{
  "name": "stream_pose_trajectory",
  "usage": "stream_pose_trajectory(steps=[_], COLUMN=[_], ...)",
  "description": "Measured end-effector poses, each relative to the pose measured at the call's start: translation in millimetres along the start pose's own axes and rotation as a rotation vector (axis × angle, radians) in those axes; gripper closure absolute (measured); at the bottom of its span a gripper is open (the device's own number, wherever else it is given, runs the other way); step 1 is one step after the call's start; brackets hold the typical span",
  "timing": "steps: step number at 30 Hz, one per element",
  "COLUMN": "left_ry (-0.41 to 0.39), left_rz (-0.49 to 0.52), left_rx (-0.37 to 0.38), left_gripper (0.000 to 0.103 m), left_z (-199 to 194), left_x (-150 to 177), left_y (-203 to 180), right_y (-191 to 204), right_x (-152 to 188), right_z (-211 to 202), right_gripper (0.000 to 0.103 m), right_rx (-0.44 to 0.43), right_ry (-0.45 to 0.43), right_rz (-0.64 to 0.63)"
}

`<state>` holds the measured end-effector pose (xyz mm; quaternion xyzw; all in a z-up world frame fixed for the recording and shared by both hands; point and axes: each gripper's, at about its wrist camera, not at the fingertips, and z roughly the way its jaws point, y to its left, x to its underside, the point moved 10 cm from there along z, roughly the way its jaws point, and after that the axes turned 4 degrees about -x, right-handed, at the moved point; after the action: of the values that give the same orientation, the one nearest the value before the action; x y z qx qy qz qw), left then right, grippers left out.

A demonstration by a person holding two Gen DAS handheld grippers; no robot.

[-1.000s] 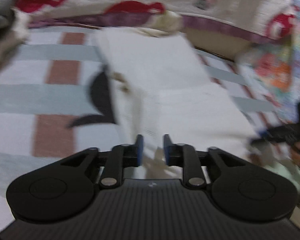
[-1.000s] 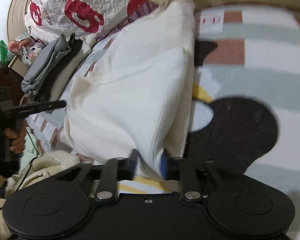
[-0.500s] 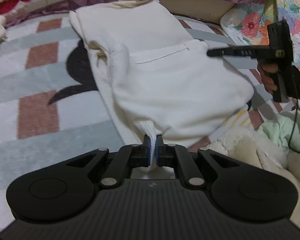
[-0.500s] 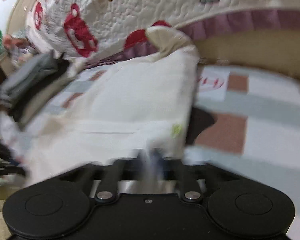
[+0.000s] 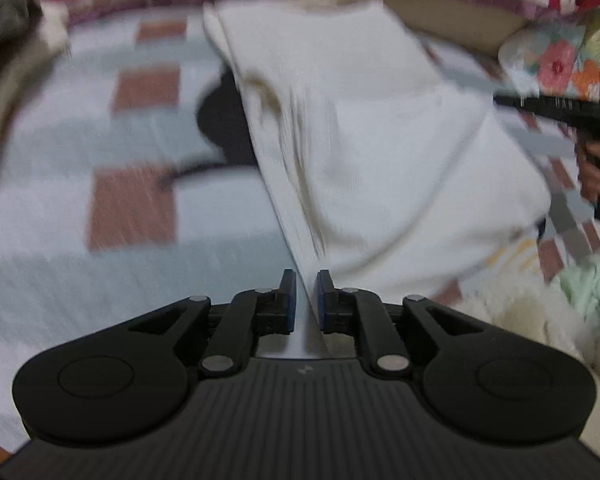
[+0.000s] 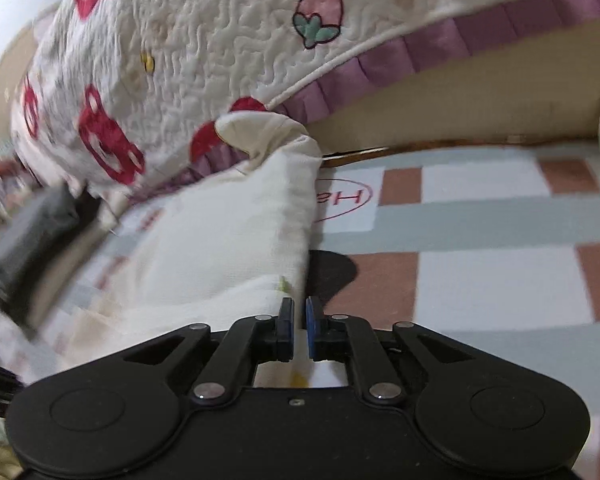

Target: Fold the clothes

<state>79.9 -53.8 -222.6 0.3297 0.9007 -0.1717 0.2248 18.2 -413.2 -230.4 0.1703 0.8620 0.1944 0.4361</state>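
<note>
Half a second ago both grippers were pinched almost shut on the cloth; since then their jaws have been opening a little, and the right wrist view has swung so more of the bed quilt shows.

The checked blanket [image 5: 64,236] covers the floor, with pale, grey-blue and reddish squares. The quilt [image 6: 204,60], with red bears and a pink strawberry, hangs at the back. The white garment [image 5: 384,132] lies long and folded on the blanket, its far end touching the quilt's purple edge.

The left gripper [image 5: 303,294] has a narrow gap, and a thin edge of the garment runs between its blue pads. I cannot tell if they press it.

The right gripper [image 6: 299,326] has a narrow gap too, with the garment's near corner between its pads.

A hand [image 5: 594,170] holds the right gripper's handle.
</note>
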Motion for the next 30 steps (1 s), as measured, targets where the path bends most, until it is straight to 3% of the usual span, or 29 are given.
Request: stream_pose_trajectory(steps=[2, 3, 4, 5, 8, 10, 11, 12, 13, 17, 20, 24, 28, 30], left_ry=[-0.088, -0.131, -0.158, -0.184, -0.197, -0.192, -0.173, -0.154, -0.142, -0.252, -0.296, -0.240, -0.274, -0.302], left_rz=[0.016, 0.019, 0.010, 0.002, -0.013, 0.000, 0.024, 0.048, 0.061, 0.073, 0.033, 0.018, -0.056, -0.072], left_rx=[0.018, 0.034, 0.065, 0.095, 0.117, 0.088, 0.089, 0.090, 0.071, 0.013, 0.010, -0.043, -0.044, -0.083], left_gripper=[0.084, 0.072, 0.057, 0.053, 0.053, 0.060, 0.069, 0.098, 0.099, 0.099, 0.099, 0.098, 0.094, 0.092], left_z=[-12, -17, -16, -14, 12, 34, 44, 54, 60, 47, 38, 59, 57, 53], left_x=[-21, -31, -39, -47, -61, -67, -68, -69, -72, -88, -90, -81, -83, -88], left_y=[1, 1, 1, 0, -4, -5, -9, -14, -17, -13, -8, 2, 12, 19], right_y=[3, 6, 9, 10, 10, 7, 4, 2, 1, 5, -1, -3, 1, 0], right_x=[1, 3, 5, 8, 14, 17, 18, 19, 18, 14, 11, 12, 7, 2], right_z=[0, 2, 4, 8, 21, 33, 38, 42, 46, 50, 49, 52, 57, 59], right_gripper=[0.061, 0.058, 0.058, 0.058, 0.058, 0.058, 0.058, 0.058, 0.058, 0.080, 0.084, 0.085, 0.084, 0.084], right_rx=[-0.057, -0.077, -0.096, -0.112, -0.127, -0.125, -0.120, -0.119, -0.126, -0.171, -0.159, -0.136, -0.093, -0.044], right_ry=[0.001, 0.002, 0.006, 0.016, 0.044, 0.068, 0.074, 0.078, 0.076, 0.071, 0.055, 0.040, 0.032, 0.021], right_rz=[0.045, 0.060, 0.073, 0.086, 0.122, 0.144, 0.151, 0.158, 0.165, 0.135, 0.145, 0.142, 0.081, 0.015])
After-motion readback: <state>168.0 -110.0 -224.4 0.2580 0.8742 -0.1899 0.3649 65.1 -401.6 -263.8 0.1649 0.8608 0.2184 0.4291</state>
